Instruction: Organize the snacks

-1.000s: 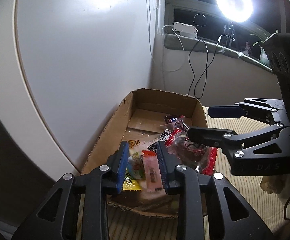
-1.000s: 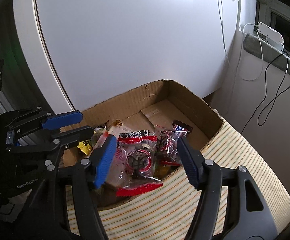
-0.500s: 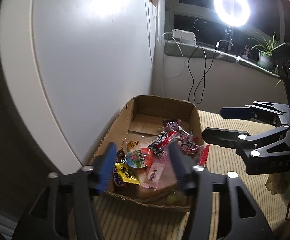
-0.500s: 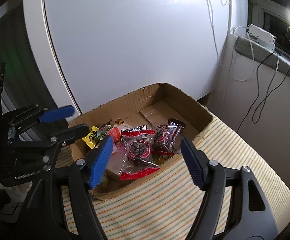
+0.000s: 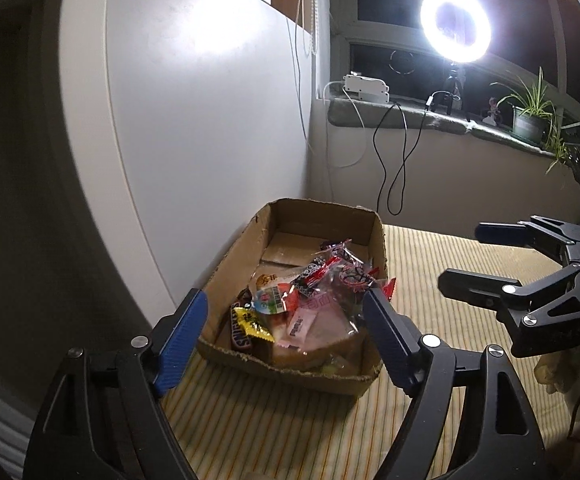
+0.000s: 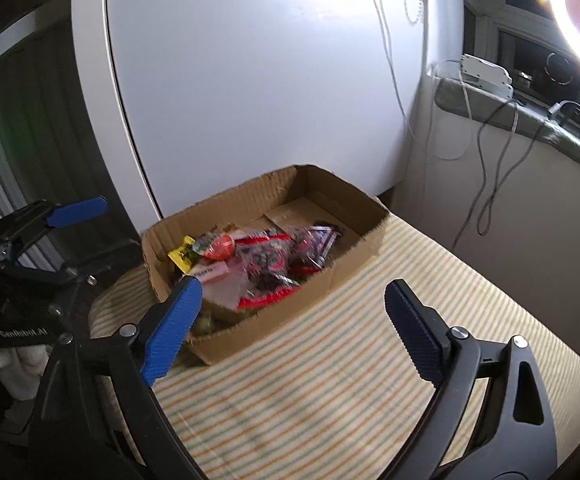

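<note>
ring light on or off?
On. The ring light glows bright white by the window and throws a glare patch on the white panel.

The box is rough, matt corrugated cardboard with torn edges. The snacks lie in glossy, crinkled plastic wrappers. The cloth is soft, matt striped fabric. The panel is smooth, faintly glossy white.

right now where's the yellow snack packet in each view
Left wrist view: the yellow snack packet lies at the near left of the cardboard box, beside a Snickers bar.
Right wrist view: the yellow snack packet sits at the box's left end, just left of a red-tipped packet.
Shared landmark: the white power strip on the window ledge.
</note>
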`<state>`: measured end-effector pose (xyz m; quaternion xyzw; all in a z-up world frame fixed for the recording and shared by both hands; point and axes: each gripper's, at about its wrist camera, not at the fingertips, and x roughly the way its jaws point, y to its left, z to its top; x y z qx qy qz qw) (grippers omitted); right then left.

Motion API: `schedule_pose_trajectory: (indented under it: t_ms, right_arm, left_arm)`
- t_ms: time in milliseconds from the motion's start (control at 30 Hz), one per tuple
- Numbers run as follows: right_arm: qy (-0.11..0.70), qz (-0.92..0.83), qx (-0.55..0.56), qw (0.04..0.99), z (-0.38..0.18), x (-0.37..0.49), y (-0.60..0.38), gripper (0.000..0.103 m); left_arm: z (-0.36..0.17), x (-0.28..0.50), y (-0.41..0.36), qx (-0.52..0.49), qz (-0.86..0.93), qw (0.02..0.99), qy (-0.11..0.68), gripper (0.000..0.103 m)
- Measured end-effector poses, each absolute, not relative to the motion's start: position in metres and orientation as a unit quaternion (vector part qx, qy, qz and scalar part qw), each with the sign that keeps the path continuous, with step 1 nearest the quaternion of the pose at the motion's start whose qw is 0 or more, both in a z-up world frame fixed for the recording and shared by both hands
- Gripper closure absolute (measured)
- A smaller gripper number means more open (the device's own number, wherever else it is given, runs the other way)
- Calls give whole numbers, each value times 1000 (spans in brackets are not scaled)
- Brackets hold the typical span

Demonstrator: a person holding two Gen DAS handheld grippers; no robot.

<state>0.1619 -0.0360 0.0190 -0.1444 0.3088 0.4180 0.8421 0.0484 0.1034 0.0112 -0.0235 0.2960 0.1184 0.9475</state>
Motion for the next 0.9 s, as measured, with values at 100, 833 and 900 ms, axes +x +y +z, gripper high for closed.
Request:
schedule_pose_trajectory:
  t_ms: [100, 833, 900]
  right_arm:
    - [307, 404, -152, 848, 16, 158, -44, 8]
    - [314, 384, -140, 857, 10, 153, -72, 8]
    - [316, 383, -139, 857, 9, 153, -73, 8]
  left_arm:
    - [10, 45, 101, -22, 125, 946, 298, 22]
    - [5, 34, 95, -22, 141, 941, 307, 21]
    - [5, 34, 96, -23, 141, 941, 307, 21]
